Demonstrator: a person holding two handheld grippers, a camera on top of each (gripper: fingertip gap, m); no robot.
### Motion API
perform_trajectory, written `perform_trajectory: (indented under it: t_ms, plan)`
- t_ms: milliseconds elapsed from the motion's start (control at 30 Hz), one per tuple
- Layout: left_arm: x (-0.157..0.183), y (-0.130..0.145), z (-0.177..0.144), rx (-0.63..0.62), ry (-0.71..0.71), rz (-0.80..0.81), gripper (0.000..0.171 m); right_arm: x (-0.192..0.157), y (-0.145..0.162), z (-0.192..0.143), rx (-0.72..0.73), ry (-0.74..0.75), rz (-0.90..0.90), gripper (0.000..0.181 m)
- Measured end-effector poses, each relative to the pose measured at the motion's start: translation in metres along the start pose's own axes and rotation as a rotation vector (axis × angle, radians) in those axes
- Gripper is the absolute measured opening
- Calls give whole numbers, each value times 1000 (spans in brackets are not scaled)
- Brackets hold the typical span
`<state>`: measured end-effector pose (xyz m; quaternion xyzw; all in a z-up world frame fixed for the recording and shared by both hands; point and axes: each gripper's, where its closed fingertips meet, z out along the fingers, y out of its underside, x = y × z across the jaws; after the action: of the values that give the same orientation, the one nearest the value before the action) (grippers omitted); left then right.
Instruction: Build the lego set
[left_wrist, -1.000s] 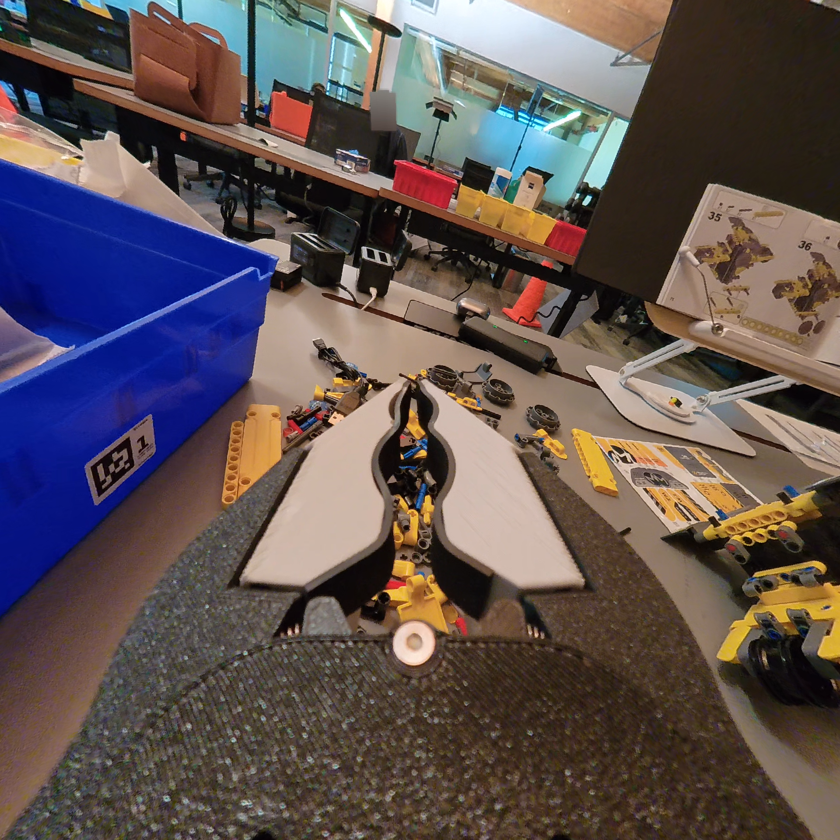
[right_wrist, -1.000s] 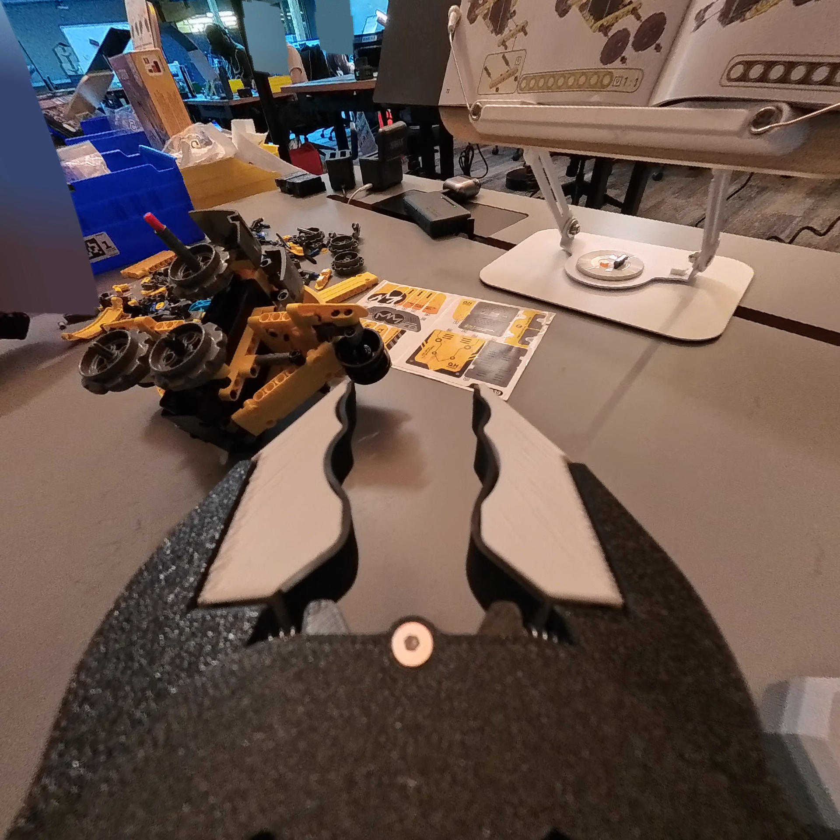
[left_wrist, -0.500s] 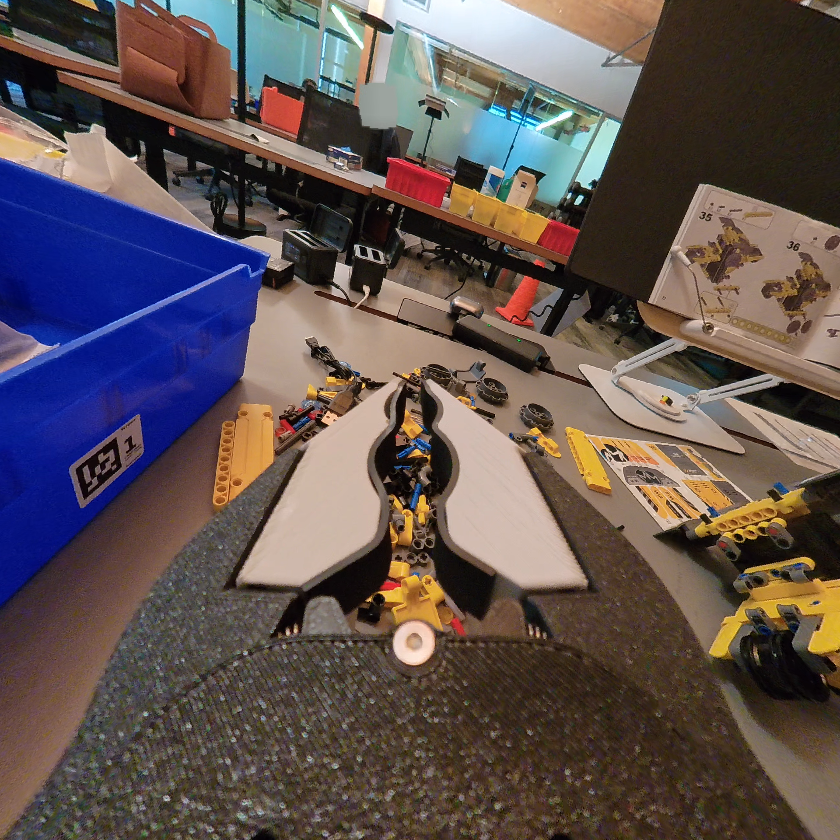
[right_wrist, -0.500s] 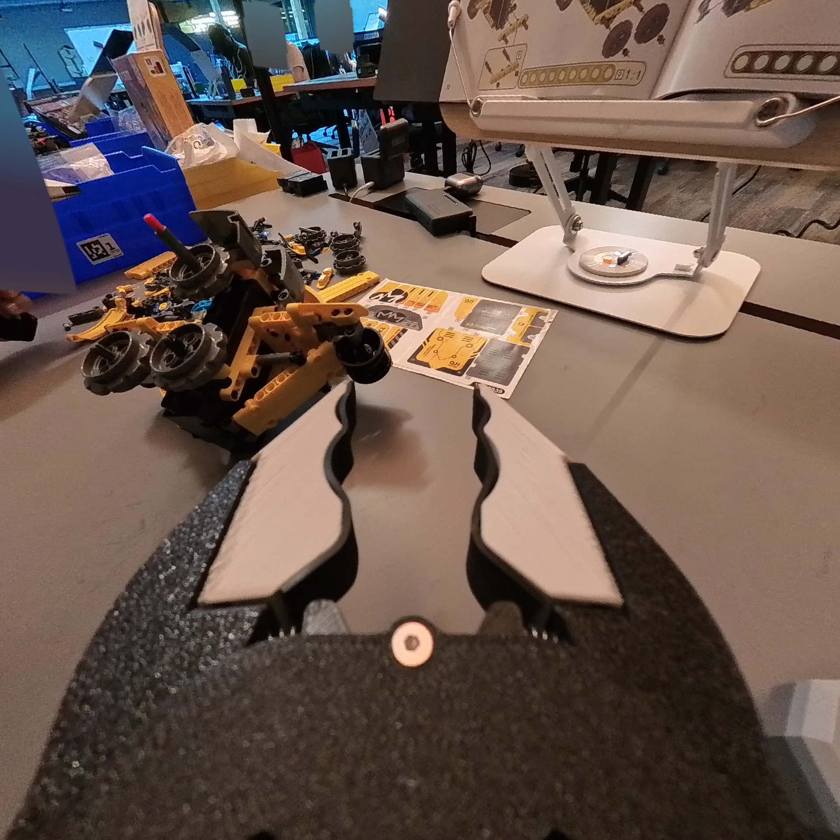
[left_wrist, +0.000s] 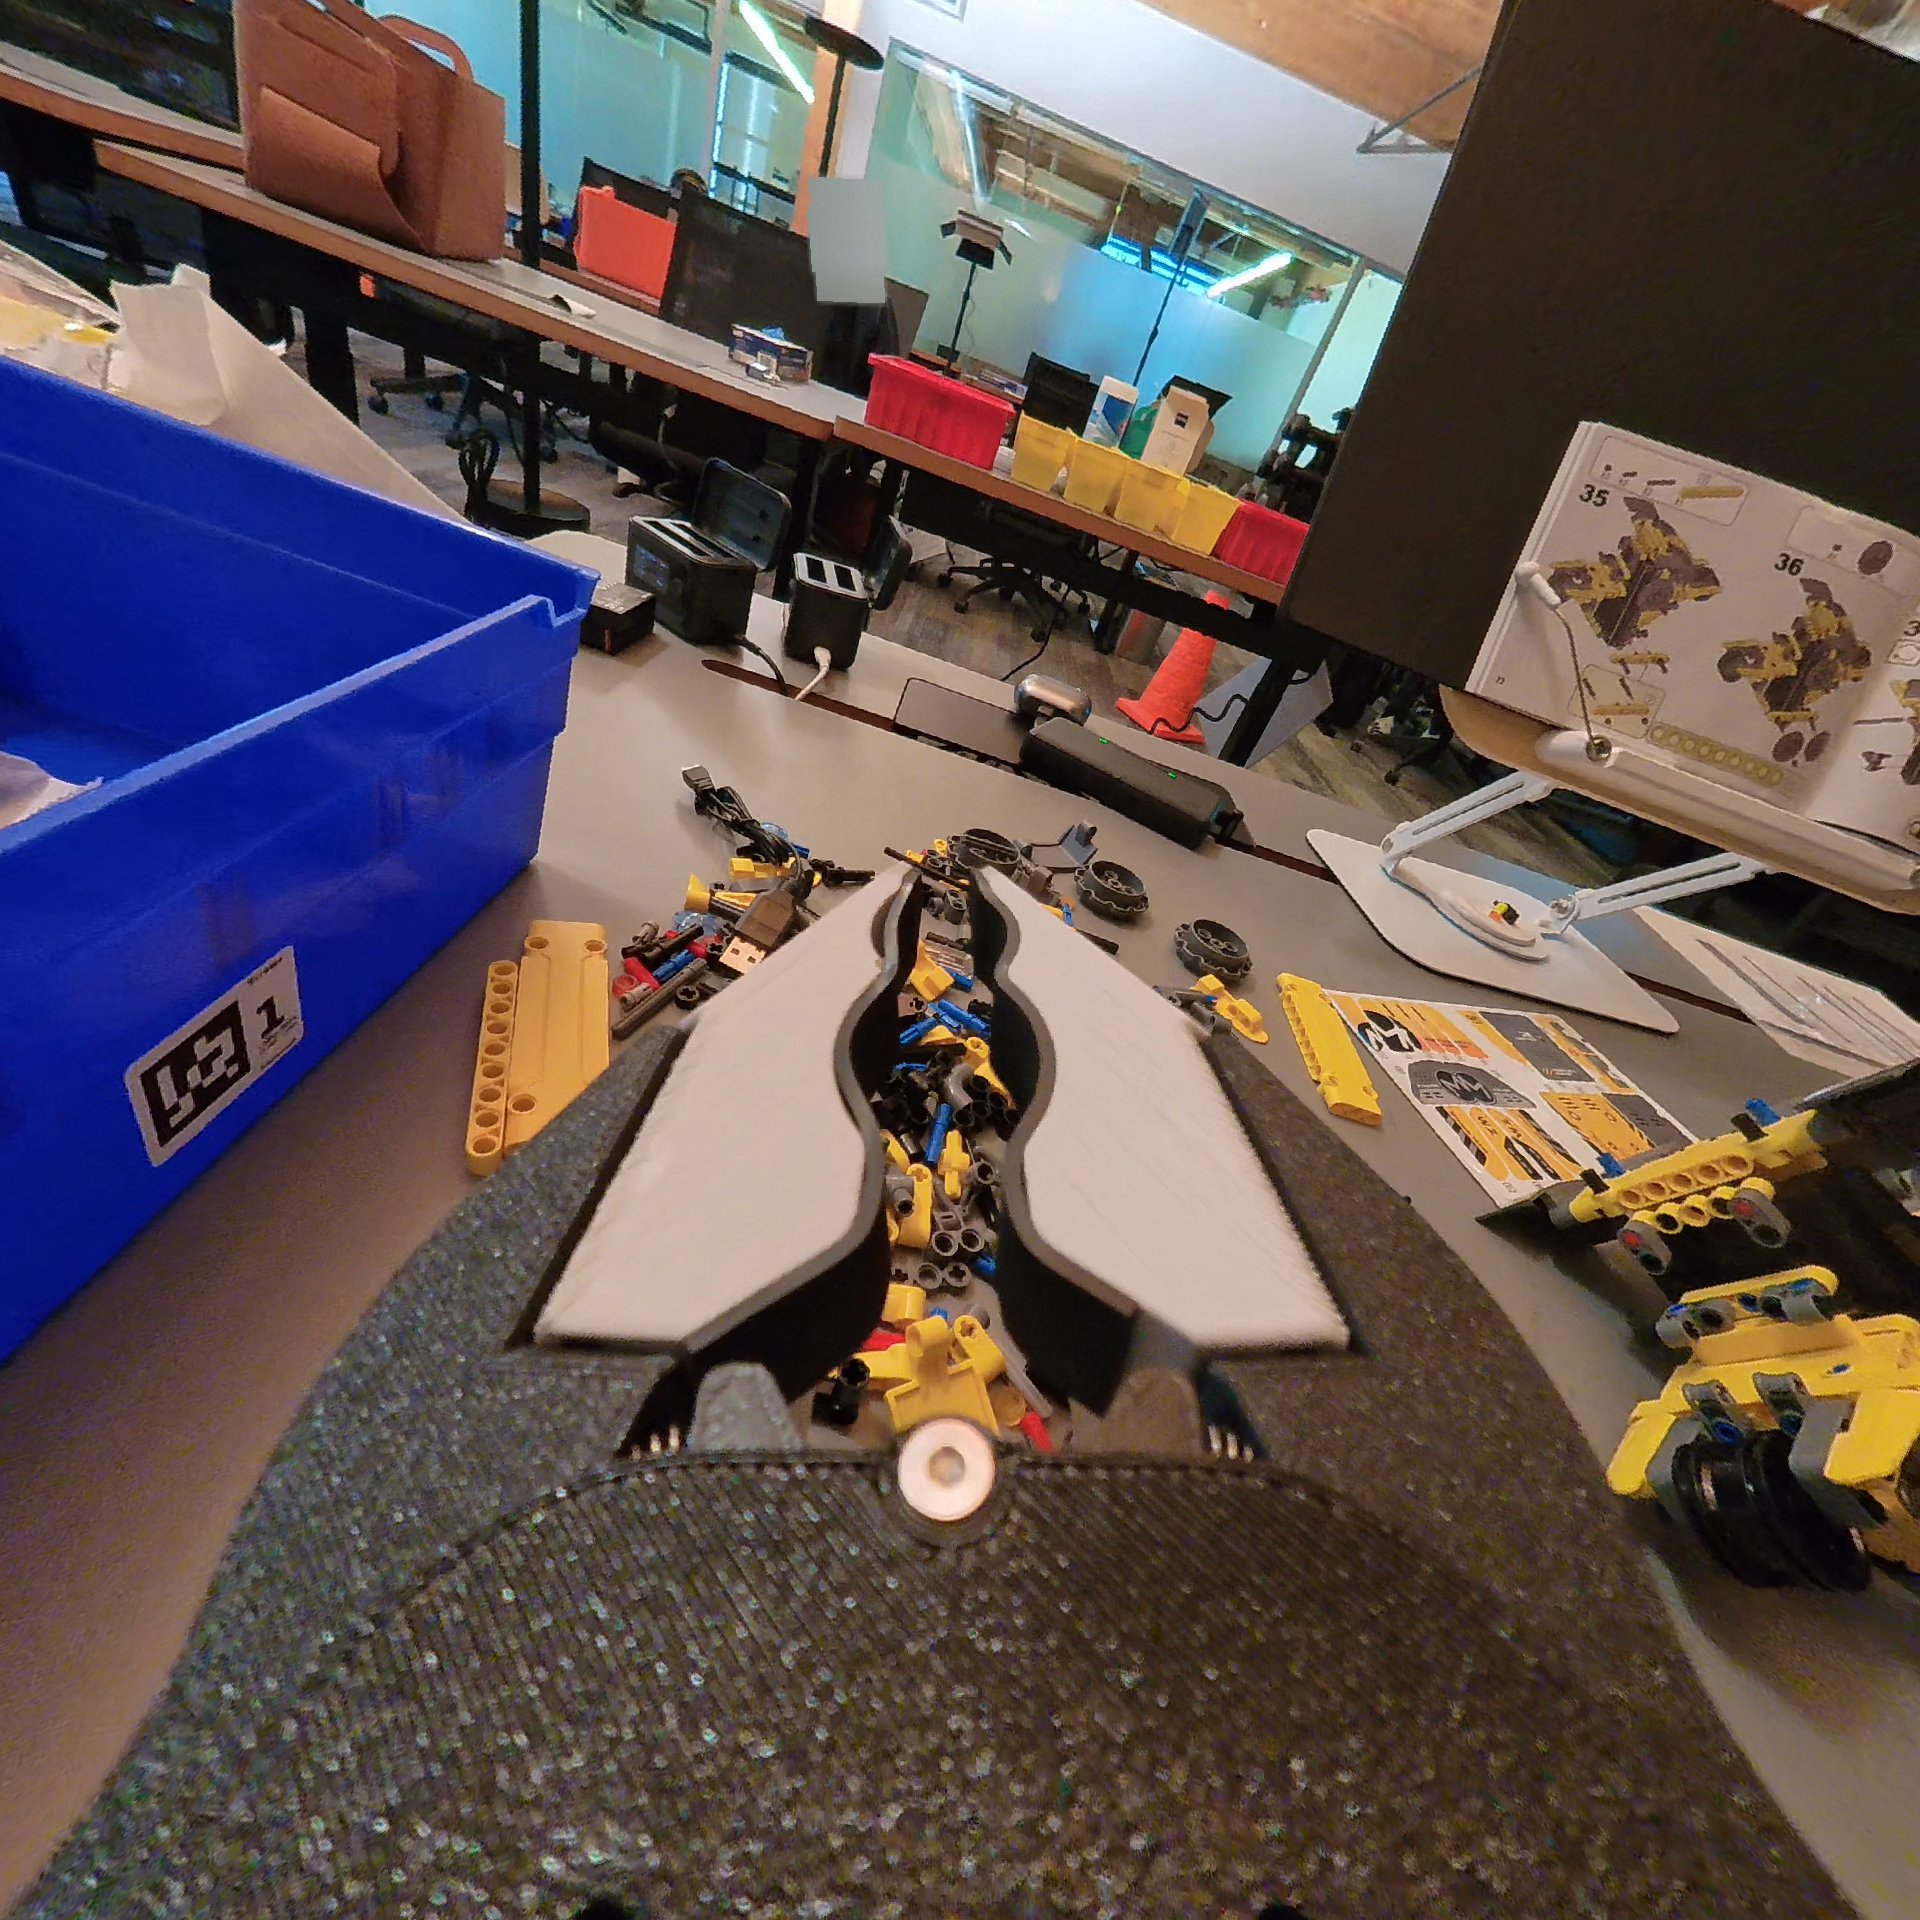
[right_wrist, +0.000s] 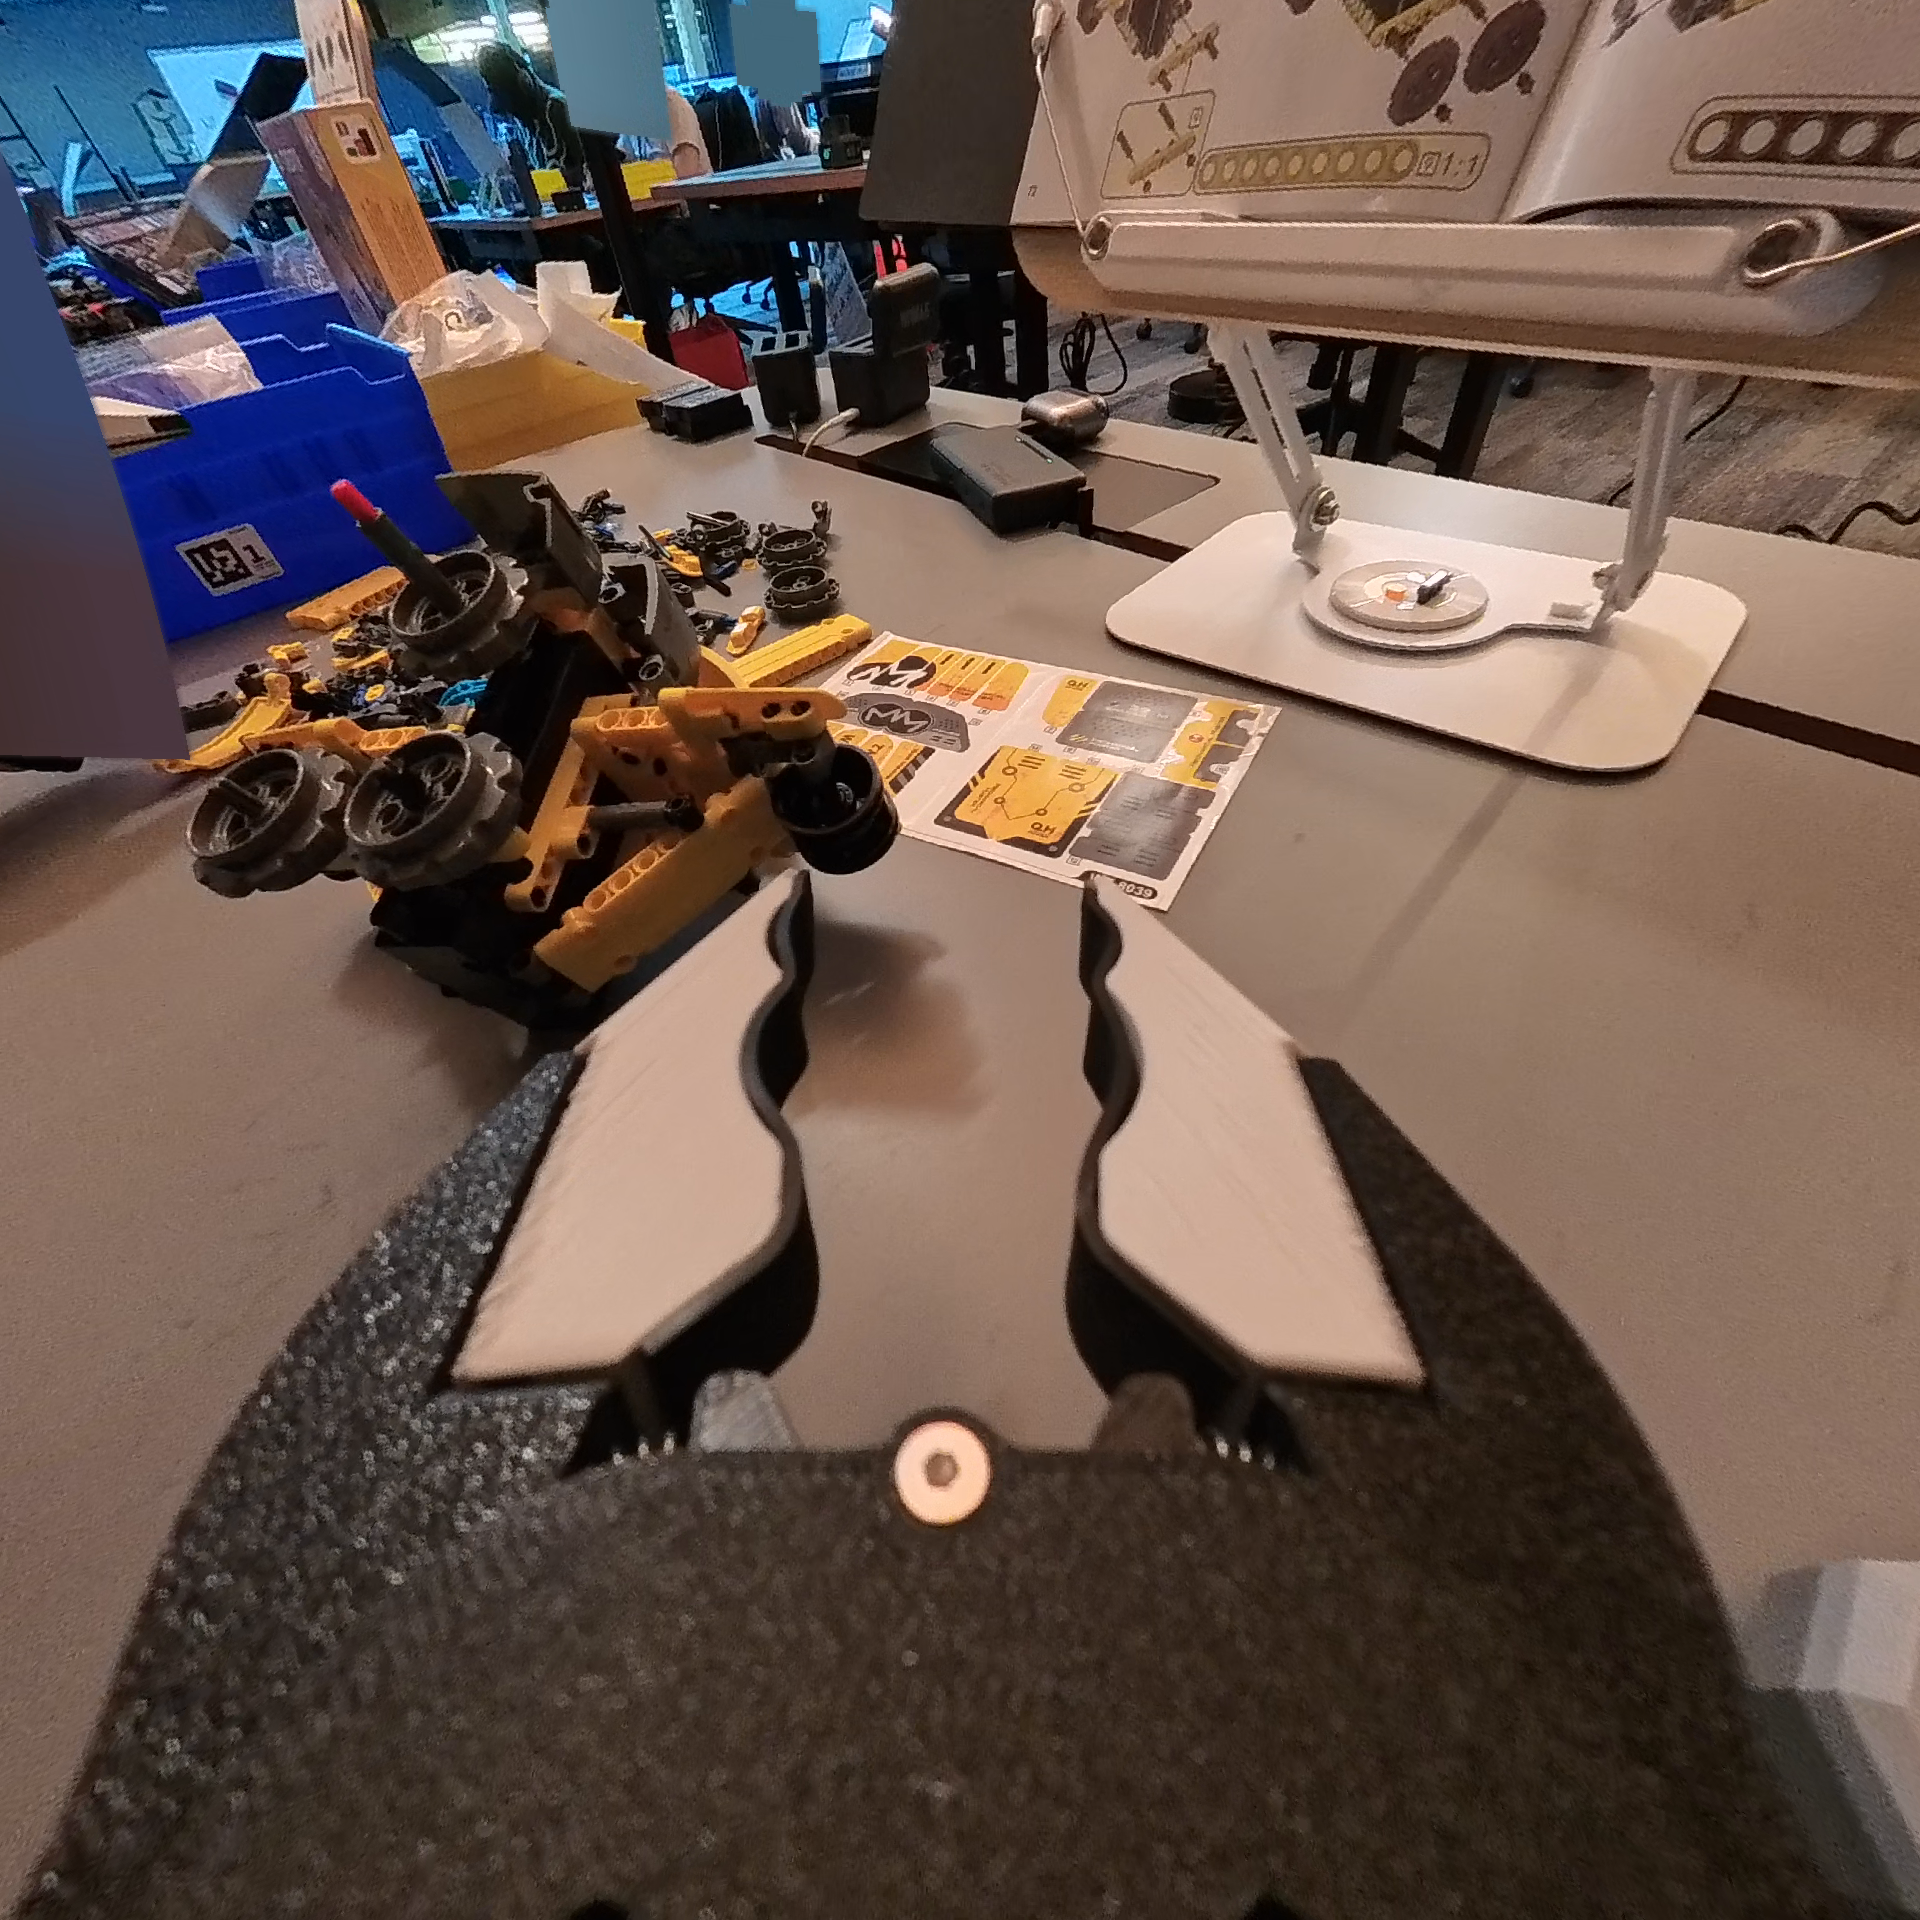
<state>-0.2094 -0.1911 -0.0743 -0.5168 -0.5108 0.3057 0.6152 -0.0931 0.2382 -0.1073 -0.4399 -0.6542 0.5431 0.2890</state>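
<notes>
Hovering over the loose brick pile (left_wrist: 940, 1132) on the bench (left_wrist: 343, 1299), your left tongs (left_wrist: 943, 883) are nearly closed, a narrow gap at the tips, gripping nothing. Your right tongs (right_wrist: 943, 904) gape wide and empty, just beside the yellow model (right_wrist: 582, 790) lying tipped, wheels facing left. Only the right view shows its underside.

Left gripper (left_wrist: 943, 883): fingers nearly closed, with only a narrow gap between the tips and nothing clamped. Right gripper (right_wrist: 943, 902): fingers spread wide apart, empty, angled slightly downward.
</notes>
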Motion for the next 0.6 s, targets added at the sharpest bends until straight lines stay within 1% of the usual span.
perform_trajectory:
  t_ms: [167, 267, 300, 333, 400, 433, 533, 600]
  plan:
    - [1, 1, 1, -8, 6, -2, 7, 0, 0, 0, -2, -1, 0, 50]
    - [2, 7, 4, -37, 10, 6, 8, 0, 0, 0, -3, -1, 2, 50]
    - [2, 14, 8, -82, 7, 26, 4, 0, 0, 0, -3, -1, 3, 50]
    - [2, 29, 14, -173, -4, 63, 1, 0, 1, 0, -4, -2, 5, 50]
    - [2, 57, 24, -365, -32, 138, 6, 1, 1, 0, -5, -2, 14, 51]
    - [5, 65, 29, -433, -31, 180, 9, 2, 1, 0, -4, -2, 20, 51]
    - [5, 71, 44, -530, -77, 335, 12, 3, -1, -2, 11, -3, 31, 51]
    - [4, 77, 52, -597, -86, 403, 8, 3, -2, -2, 17, -2, 27, 51]
